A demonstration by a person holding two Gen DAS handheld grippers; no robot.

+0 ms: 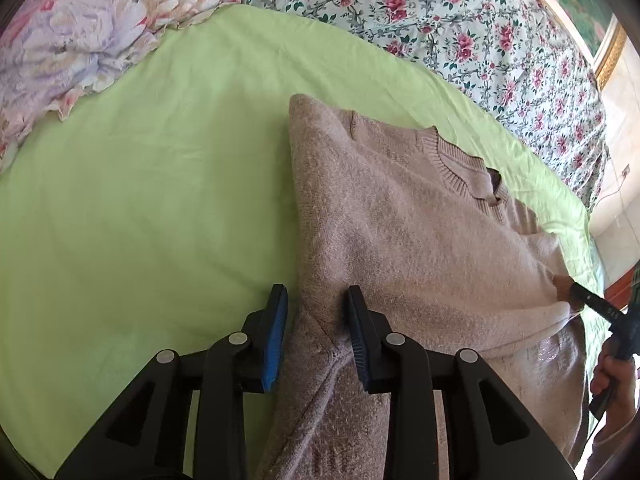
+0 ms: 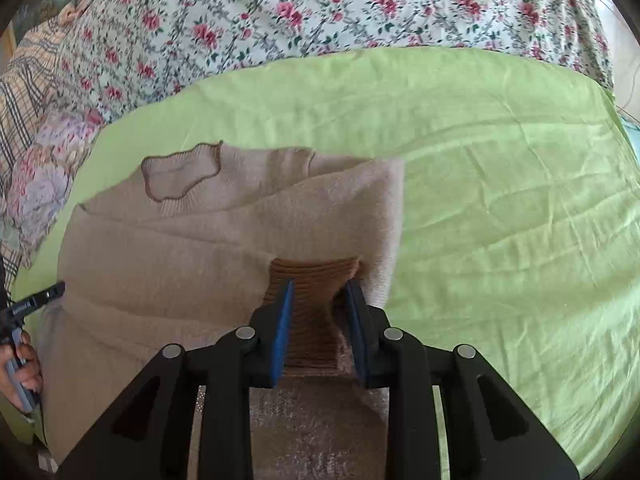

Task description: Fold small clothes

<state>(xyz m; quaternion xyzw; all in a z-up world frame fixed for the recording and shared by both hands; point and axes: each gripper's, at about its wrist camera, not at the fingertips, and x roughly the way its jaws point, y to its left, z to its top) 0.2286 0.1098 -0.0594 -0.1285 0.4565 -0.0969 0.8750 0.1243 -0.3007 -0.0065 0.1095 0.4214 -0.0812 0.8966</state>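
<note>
Holding a beige knitted sweater [image 1: 400, 232] on the green sheet [image 1: 140, 200] of the bed, I have both claws on it. My left claw [image 1: 316, 320] reaches forward low over the sheet, its blue-padded fingers [image 1: 276, 332] standing a little apart with a folded ridge of the sweater's edge running up between them; the fabric touches the right-hand pad, but I cannot tell whether the pads truly pinch it. My right claw [image 2: 320, 312] also points forward and slightly down, and its fingers [image 2: 284, 320] are clenched onto the darker brown ribbed cuff [image 2: 316, 280] of a sleeve, which bunches narrow between the pads. The sweater lies partly folded, one side turned over across the body, its ribbed collar [image 2: 180, 176] toward the far side of the bed and its lower part hanging toward me. In the left wrist view my right claw shows at the far right edge, gripping the sweater's other side, with my right hand [image 1: 612, 380] wrapped around its handle; small white lettering on that claw's black finger is too blurred to read. A rose-print quilt [image 1: 440, 12] lies beyond the sheet, and a pale floral pillow [image 1: 80, 40] sits at the far left.
</note>
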